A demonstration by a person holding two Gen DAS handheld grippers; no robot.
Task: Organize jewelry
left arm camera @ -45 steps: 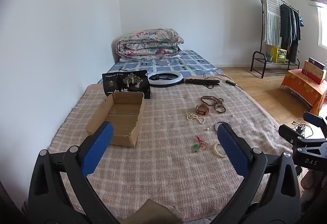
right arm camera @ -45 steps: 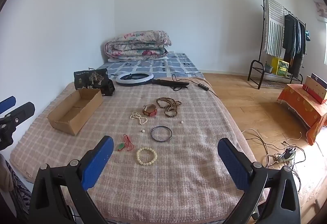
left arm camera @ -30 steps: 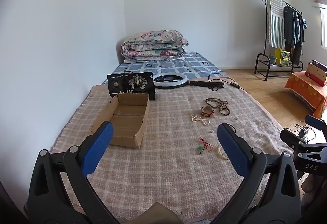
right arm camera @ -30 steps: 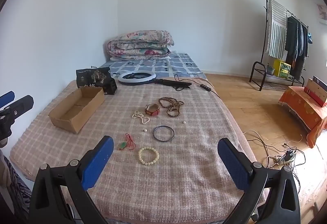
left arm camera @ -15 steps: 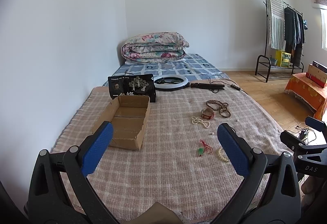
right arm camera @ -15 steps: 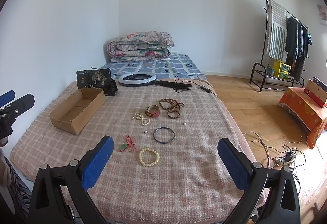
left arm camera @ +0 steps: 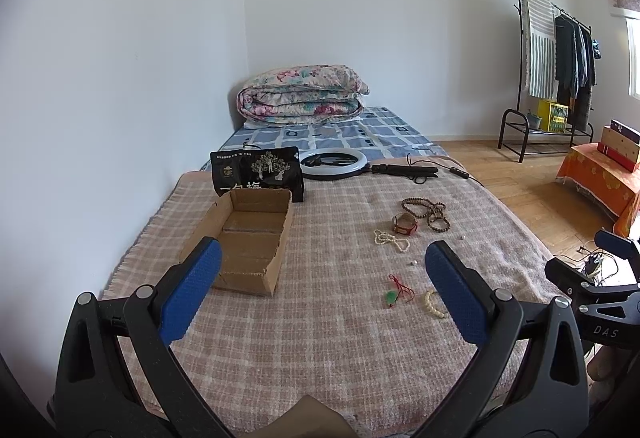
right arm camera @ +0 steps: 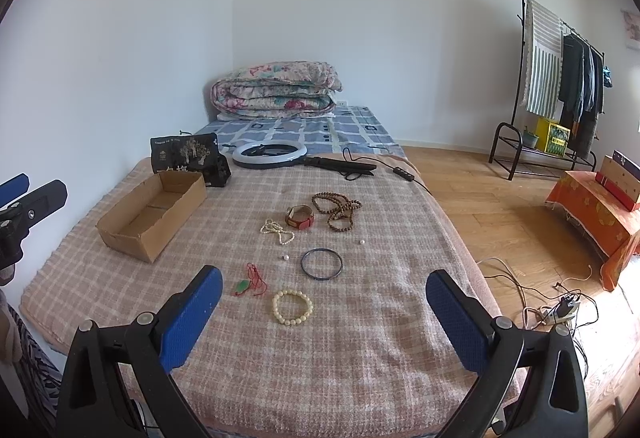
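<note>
Right wrist view: both tools (right arm camera: 324, 302) (left arm camera: 322, 292) agape above scattered bracelets (right arm camera: 292, 307); cardboard box (right arm camera: 132, 236) left.

My left claw (left arm camera: 322, 292) hangs level with its blue pads (left arm camera: 191, 294) spread wide and nothing between them. My right claw (right arm camera: 324, 316) beside it is spread just as wide, gripping nothing.

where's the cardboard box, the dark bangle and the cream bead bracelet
cardboard box (right arm camera: 158, 208), right wrist view, on its inner floor
dark bangle (right arm camera: 338, 258), right wrist view, on its right rim
cream bead bracelet (right arm camera: 276, 307), right wrist view, on its left beads
</note>
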